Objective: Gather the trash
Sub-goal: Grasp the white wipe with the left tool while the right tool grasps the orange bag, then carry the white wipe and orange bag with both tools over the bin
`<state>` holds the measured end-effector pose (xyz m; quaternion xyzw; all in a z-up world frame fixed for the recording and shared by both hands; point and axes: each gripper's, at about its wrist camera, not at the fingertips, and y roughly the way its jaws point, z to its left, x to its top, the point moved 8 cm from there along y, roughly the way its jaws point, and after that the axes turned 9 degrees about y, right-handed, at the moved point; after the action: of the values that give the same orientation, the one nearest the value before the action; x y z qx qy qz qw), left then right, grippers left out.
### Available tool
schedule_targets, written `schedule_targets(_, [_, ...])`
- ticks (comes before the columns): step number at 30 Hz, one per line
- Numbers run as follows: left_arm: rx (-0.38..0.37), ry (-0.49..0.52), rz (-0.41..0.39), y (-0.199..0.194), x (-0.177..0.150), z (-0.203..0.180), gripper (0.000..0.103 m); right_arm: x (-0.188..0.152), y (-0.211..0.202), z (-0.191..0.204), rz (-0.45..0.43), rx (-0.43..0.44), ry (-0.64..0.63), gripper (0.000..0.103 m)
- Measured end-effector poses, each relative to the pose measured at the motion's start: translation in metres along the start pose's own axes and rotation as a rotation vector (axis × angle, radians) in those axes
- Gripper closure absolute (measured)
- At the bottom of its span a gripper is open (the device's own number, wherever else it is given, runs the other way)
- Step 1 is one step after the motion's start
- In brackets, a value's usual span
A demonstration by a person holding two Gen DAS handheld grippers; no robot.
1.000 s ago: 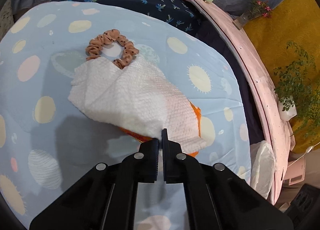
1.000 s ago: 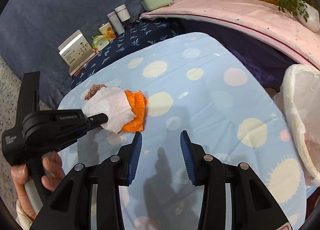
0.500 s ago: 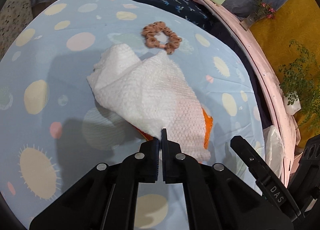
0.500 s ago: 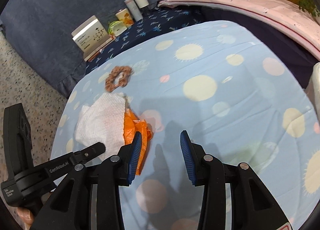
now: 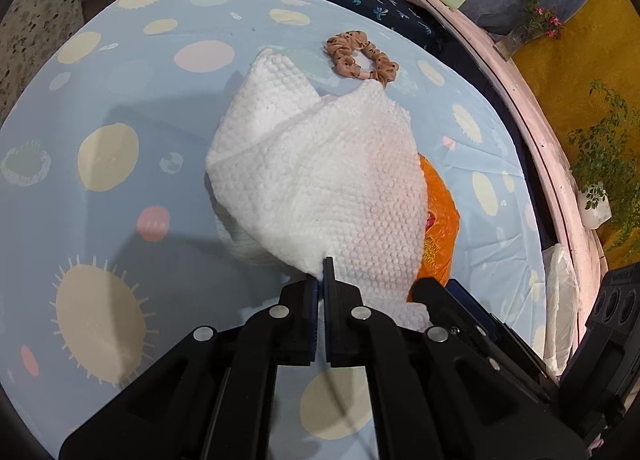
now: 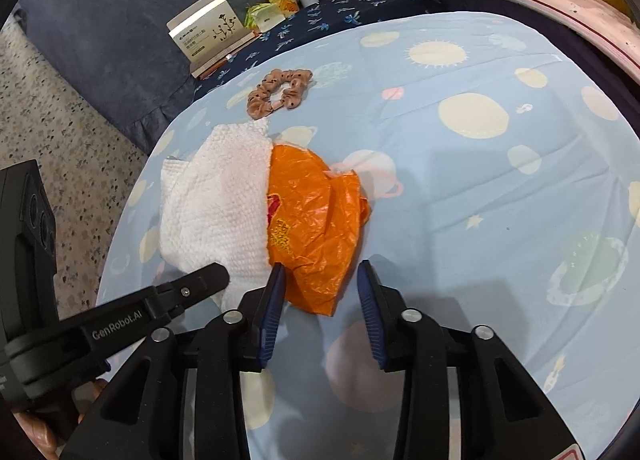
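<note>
Left gripper (image 5: 322, 274): jaws closed on a corner of the white paper towel (image 5: 320, 172), apparently lifting it off the orange plastic bag (image 6: 316, 220) near the bed's left edge. Right gripper (image 6: 320, 280): jaws wide open, holding nothing, straddling the bag's near edge, judged ready to pinch. Scrunchie (image 6: 280, 92) lies beyond.

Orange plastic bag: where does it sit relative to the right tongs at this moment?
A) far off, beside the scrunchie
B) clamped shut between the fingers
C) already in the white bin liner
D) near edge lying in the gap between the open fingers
D: in the right wrist view the orange plastic bag has its near edge between the spread fingers of the right tongs, which are not closed.
</note>
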<state>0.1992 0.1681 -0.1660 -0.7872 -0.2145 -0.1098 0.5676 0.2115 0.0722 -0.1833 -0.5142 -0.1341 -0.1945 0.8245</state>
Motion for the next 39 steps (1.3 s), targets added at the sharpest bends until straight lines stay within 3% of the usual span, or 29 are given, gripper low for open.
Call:
schedule_targets(6, [0.009, 0.004, 0.002, -0.003, -0.004, -0.001, 0.102, -0.004, 0.000, 0.003, 0.001, 0.001, -0.011, 0.091])
schedule_targets(16, [0.004, 0.059, -0.006, -0.010, -0.012, -0.027, 0.102, 0.014, -0.057, -0.030, -0.144, -0.044, 0.045, 0.092])
schedule_targets(39, [-0.097, 0.364, -0.015, -0.023, -0.040, -0.192, 0.102, 0.014, -0.162, -0.125, -0.328, -0.069, 0.196, 0.092])
